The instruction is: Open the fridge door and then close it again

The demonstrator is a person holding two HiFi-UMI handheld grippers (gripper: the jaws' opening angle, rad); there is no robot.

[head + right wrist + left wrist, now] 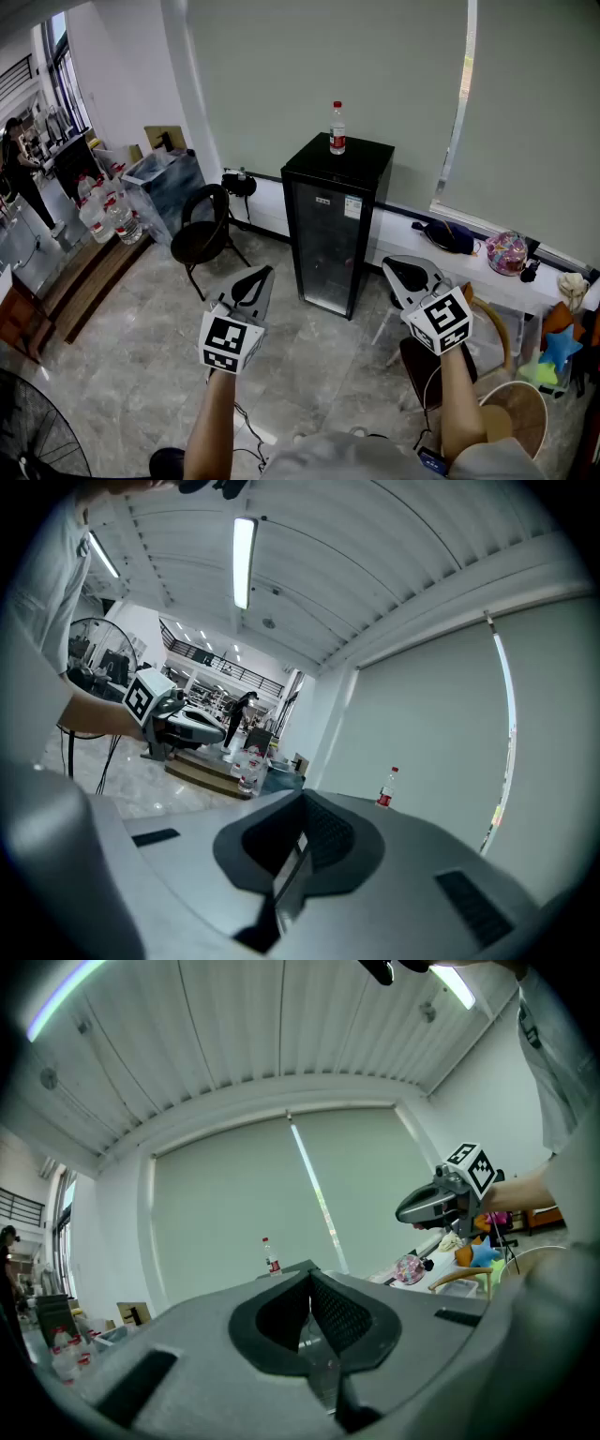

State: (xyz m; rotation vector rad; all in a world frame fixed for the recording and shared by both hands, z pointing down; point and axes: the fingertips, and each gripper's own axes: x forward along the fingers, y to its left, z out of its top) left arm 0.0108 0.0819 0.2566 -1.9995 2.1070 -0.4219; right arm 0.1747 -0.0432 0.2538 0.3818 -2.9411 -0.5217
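Note:
A small black fridge [334, 225] with a glass door stands against the far wall, its door closed. A water bottle [337, 128] with a red cap stands on its top; the bottle [271, 1255] shows in the left gripper view and the bottle [385, 787] in the right gripper view too. My left gripper [263, 276] is held level, well short of the fridge's lower left, jaws shut with nothing between them. My right gripper [392, 264] hangs level to the fridge's right, also shut and empty. Neither touches the fridge.
A black chair [204, 234] stands left of the fridge. A long white bench [487, 277] with a bag, toys and clutter runs along the right wall, a wooden chair [450, 361] below my right arm. Water bottles [108, 216] and a fan [37, 436] are at left. A person [17, 173] stands far left.

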